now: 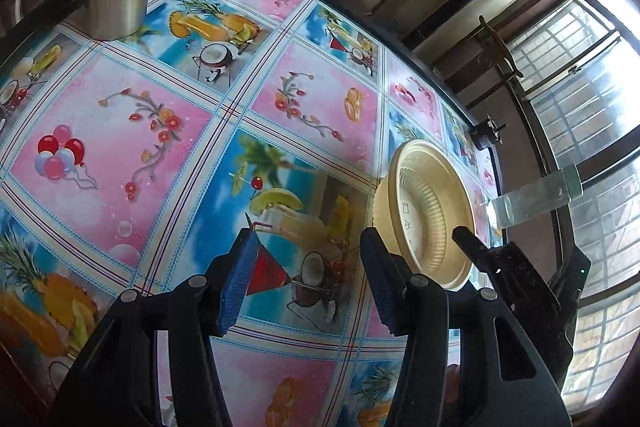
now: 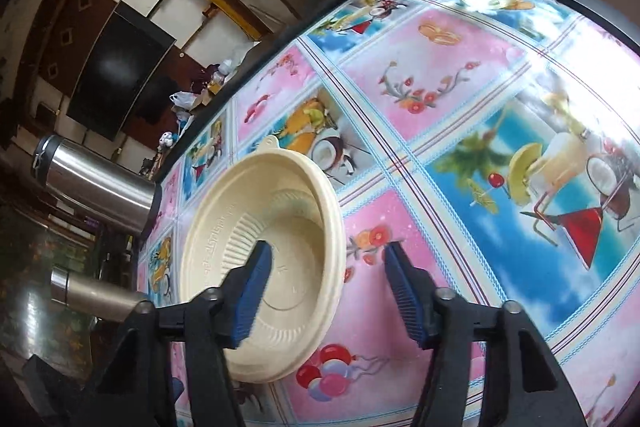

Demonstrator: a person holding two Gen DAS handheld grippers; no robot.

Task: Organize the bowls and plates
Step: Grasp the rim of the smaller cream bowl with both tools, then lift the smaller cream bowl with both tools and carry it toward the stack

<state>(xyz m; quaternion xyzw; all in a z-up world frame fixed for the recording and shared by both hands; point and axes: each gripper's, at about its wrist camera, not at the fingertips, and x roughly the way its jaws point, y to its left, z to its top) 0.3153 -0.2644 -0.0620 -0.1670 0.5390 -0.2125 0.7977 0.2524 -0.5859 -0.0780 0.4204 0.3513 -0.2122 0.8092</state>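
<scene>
The tablecloth (image 1: 168,115) is a grid of pink squares printed with flowers and balloons and blue squares with pineapples, coconuts and cocktails, edged by pale blue and dark red lines. The ribbed bowl (image 2: 264,267) is cream in the right wrist view and looks golden tan (image 1: 428,215) in the left. Both grippers (image 1: 308,267) (image 2: 328,287) are black with blue ridged pads, and the flasks (image 2: 96,183) are brushed silver.

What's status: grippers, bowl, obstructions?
Left gripper open, empty. Right gripper open, straddling cream bowl rim. Steel flasks beside bowl.
</scene>
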